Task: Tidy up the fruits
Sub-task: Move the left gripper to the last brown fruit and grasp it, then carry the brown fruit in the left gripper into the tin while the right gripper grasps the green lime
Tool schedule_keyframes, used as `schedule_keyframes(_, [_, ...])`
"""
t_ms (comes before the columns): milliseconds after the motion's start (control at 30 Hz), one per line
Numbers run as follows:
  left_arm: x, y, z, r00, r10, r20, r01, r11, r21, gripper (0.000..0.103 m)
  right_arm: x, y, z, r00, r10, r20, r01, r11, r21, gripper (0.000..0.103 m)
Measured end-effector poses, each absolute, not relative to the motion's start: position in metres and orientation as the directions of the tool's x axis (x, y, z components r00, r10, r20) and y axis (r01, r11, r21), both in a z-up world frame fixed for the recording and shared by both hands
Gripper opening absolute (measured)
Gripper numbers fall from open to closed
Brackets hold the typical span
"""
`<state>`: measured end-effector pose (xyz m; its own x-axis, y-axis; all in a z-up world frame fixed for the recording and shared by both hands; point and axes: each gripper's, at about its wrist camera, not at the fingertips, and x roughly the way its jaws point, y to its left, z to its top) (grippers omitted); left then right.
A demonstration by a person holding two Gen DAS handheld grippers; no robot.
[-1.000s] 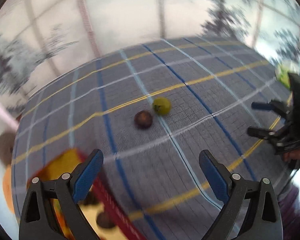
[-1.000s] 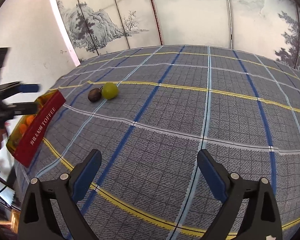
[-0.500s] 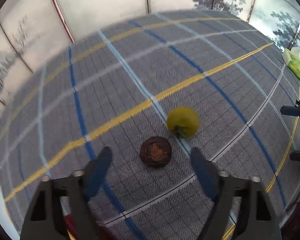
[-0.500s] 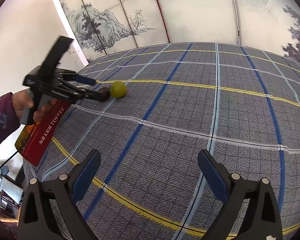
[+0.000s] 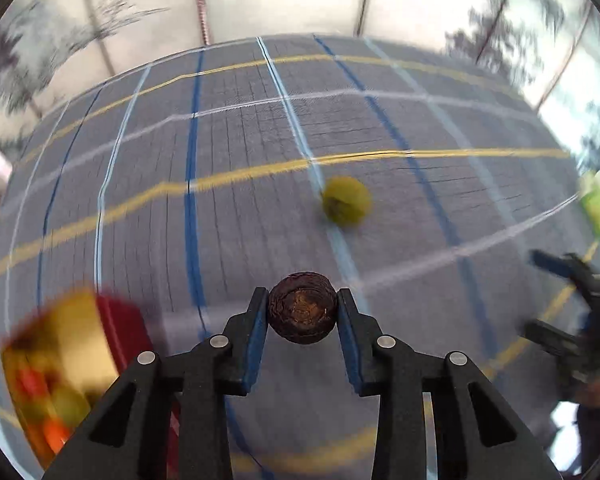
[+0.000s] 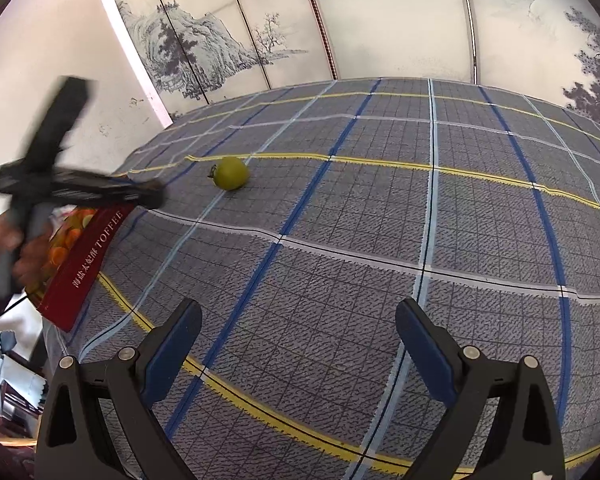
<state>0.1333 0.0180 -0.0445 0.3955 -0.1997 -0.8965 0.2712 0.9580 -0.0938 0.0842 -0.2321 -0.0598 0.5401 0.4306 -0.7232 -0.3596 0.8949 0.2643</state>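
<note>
My left gripper [image 5: 302,312] is shut on a dark brown wrinkled fruit [image 5: 302,307] and holds it above the plaid cloth. A green round fruit [image 5: 346,200] lies on the cloth beyond it; it also shows in the right wrist view [image 6: 231,173]. A red box marked TOFFEE [image 6: 85,264] with several orange and green fruits inside stands at the table's left edge; it is blurred at lower left in the left wrist view [image 5: 60,364]. My right gripper [image 6: 298,344] is open and empty over the near cloth. The left gripper [image 6: 80,190] appears blurred above the box.
The grey plaid tablecloth [image 6: 380,240] covers the table. A painted folding screen [image 6: 260,32] stands behind it. A green packet [image 5: 598,208] lies at the far right edge. Clutter sits below the table's left edge [image 6: 4,360].
My left gripper closed on the brown fruit, lifted it and swung left toward the red box. The green fruit stayed in place. My right gripper barely moved.
</note>
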Motion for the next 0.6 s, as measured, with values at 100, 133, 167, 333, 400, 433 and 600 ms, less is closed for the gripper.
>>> schedule_keyframes(100, [0.09, 0.022, -0.027, 0.441, -0.22, -0.87, 0.241, 0.963, -0.121, 0.035, 0.095, -0.217, -0.054, 0.517, 0.467, -0.718, -0.412, 0.871, 0.27, 0.097])
schedule_keyframes(133, [0.075, 0.026, -0.022, 0.446, -0.234, -0.864, 0.222, 0.964, -0.147, 0.035, 0.101, -0.209, -0.051, 0.514, 0.481, -0.71, -0.436, 0.86, 0.267, 0.097])
schedule_keyframes(167, [0.065, 0.026, -0.019, 0.448, -0.24, -0.861, 0.207, 0.965, -0.162, 0.035, 0.109, -0.198, -0.047, 0.51, 0.507, -0.695, -0.476, 0.839, 0.263, 0.097])
schedule_keyframes(333, [0.019, 0.044, 0.001, 0.521, -0.182, -0.834, 0.127, 0.983, -0.135, 0.035, 0.154, -0.152, -0.045, 0.501, 0.523, -0.689, -0.554, 0.806, 0.209, 0.095])
schedule_keyframes(400, [-0.001, 0.056, 0.008, 0.55, -0.151, -0.821, 0.086, 0.989, -0.124, 0.035, 0.172, -0.134, -0.049, 0.494, 0.509, -0.704, -0.569, 0.802, 0.18, 0.094])
schedule_keyframes(433, [-0.007, 0.062, 0.009, 0.558, -0.146, -0.817, 0.074, 0.989, -0.126, 0.035, 0.179, -0.127, -0.051, 0.488, 0.506, -0.711, -0.575, 0.799, 0.174, 0.093])
schedule_keyframes(600, [-0.037, 0.087, 0.009, 0.584, -0.088, -0.807, -0.009, 0.993, -0.115, 0.035, 0.204, -0.102, -0.062, 0.473, 0.469, -0.746, -0.587, 0.799, 0.13, 0.085])
